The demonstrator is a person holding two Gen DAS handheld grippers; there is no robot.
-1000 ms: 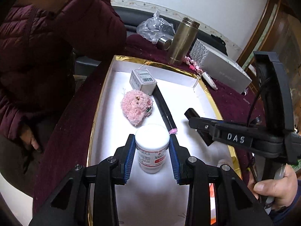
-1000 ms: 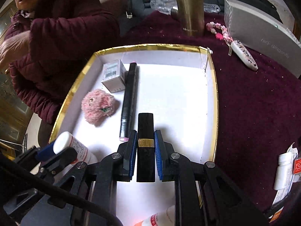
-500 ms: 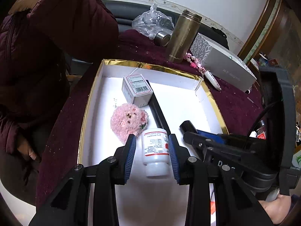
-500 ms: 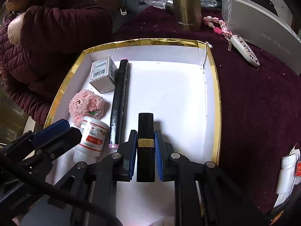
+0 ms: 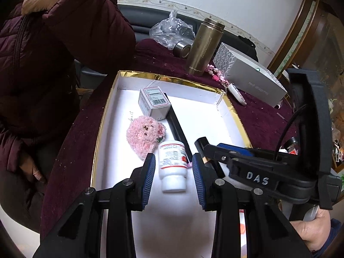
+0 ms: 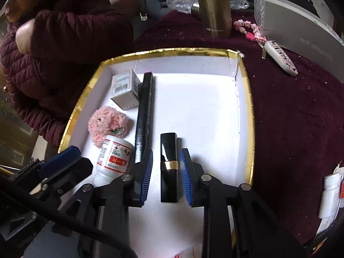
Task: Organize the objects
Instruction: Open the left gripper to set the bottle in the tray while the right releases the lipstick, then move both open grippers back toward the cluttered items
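Observation:
A white gold-rimmed box (image 5: 193,83) (image 6: 249,111) lies on the maroon cloth. In it lie a small grey carton (image 5: 153,104) (image 6: 124,91), a pink fuzzy toy (image 5: 145,136) (image 6: 107,124), a black marker (image 5: 178,126) (image 6: 145,107), a white pill bottle (image 5: 173,164) (image 6: 114,159) and a black lipstick tube (image 6: 169,167) (image 5: 201,143). My left gripper (image 5: 173,179) is open around the lying bottle, pads apart from it. My right gripper (image 6: 166,173) is open around the lipstick, which rests on the box floor.
A gold thermos (image 5: 204,47) (image 6: 212,6), a steel cup (image 5: 182,50), a plastic bag (image 5: 172,30), a grey box (image 5: 249,77) (image 6: 301,34) and a pink-beaded key fob (image 6: 279,58) sit behind the white box. Another white bottle (image 6: 330,195) lies at right. A person in a maroon jacket (image 5: 53,64) stands at left.
Both grippers opened. The left one tipped the pill bottle down beside the toy and let it go; the right one released the lipstick onto the box floor.

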